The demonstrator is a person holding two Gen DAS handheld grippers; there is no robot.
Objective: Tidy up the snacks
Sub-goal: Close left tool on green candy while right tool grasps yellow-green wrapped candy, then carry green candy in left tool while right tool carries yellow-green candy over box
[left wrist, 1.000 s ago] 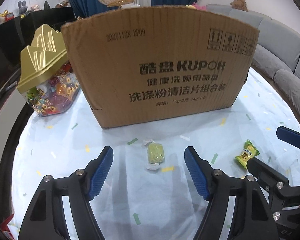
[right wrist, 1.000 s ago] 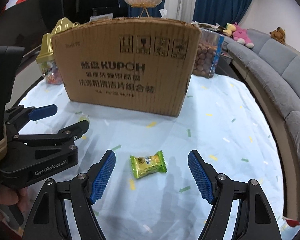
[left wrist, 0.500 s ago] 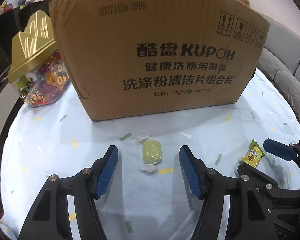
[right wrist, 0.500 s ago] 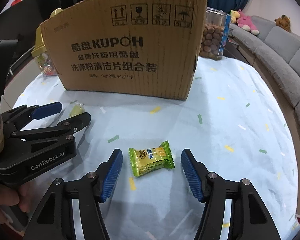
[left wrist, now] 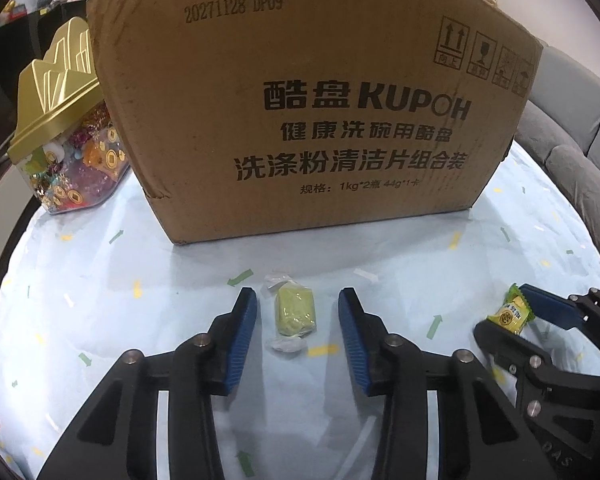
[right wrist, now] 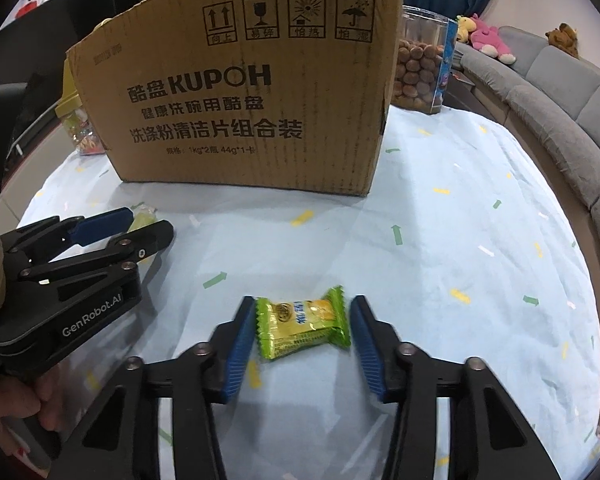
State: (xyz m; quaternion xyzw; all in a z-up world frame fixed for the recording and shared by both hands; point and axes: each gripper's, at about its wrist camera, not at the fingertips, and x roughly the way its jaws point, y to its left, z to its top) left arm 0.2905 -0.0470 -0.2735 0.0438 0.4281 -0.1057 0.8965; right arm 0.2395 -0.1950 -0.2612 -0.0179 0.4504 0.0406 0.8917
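**Two candies, two grippers, both closing in**

Living room behind us, grey sofa (right wrist: 556, 92) curving off to one side, and up front a pale blue cloth (right wrist: 460, 240) flecked with little arrows. We're low over it now, both tools tipped steeply down at the table.

Left gripper (left wrist: 297, 316) first: its jaws are closing, and the pale yellow-green candy (left wrist: 295, 312) in its clear twist wrap lies dead centre between the blue pads, lengthwise along the fingers. There's daylight on both sides, so no contact yet. Lined up that way, we reckon, the pads meet its long flanks rather than the flimsy twisted ends.

Right gripper (right wrist: 303, 328) is doing the same: jaws closing on the green pillow-pack sweet (right wrist: 302, 328), which lies crosswise. The left pad looks right at the crimped edge; the right one is a sliver away. We call that not quite gripped.

Just beyond both stands the big cardboard box (left wrist: 300, 120), its open top out of sight above us. Likely that's where the snacks go. A gold-lidded jar (left wrist: 66, 128) and a clear tub (right wrist: 420, 68) of brown balls flank it.
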